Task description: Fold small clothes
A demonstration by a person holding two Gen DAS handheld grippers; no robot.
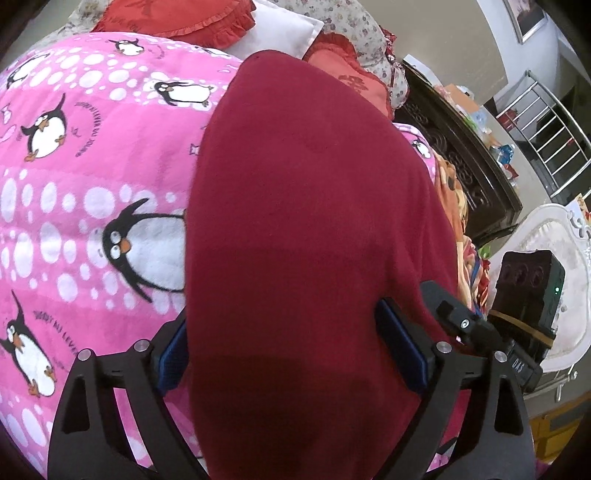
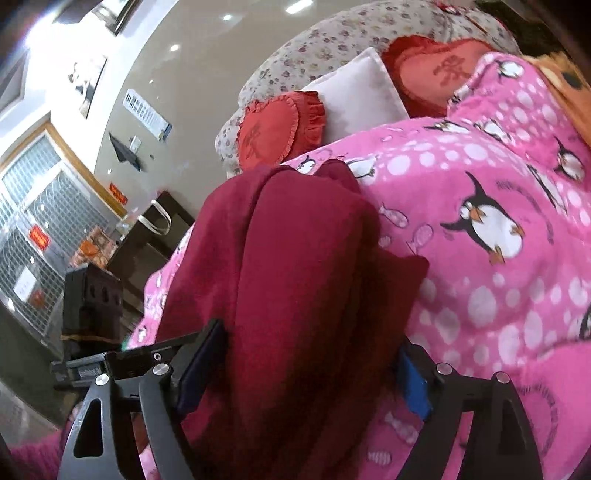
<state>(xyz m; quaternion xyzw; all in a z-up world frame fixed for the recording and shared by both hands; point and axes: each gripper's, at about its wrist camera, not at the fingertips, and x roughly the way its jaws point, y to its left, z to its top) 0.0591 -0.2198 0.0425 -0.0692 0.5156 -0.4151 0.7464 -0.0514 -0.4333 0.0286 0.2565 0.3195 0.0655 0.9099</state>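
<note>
A dark red garment (image 1: 306, 229) lies on a pink penguin blanket (image 1: 92, 166) and fills the middle of the left wrist view. My left gripper (image 1: 291, 350) is open, its blue pads (image 1: 400, 354) standing wide on either side of the cloth's near end. In the right wrist view the same garment (image 2: 295, 266) is bunched into folds on the blanket (image 2: 498, 258). My right gripper (image 2: 306, 369) is open too, its pads (image 2: 413, 384) wide apart with cloth between them. The other gripper shows at the edge of each view.
Red heart cushions (image 1: 177, 18) and a white pillow (image 1: 280, 29) lie at the far end of the bed. A dark carved cabinet (image 1: 461, 155) and a white chair (image 1: 554, 266) stand to the right. A floral quilt (image 2: 332, 48) lies behind the cushions.
</note>
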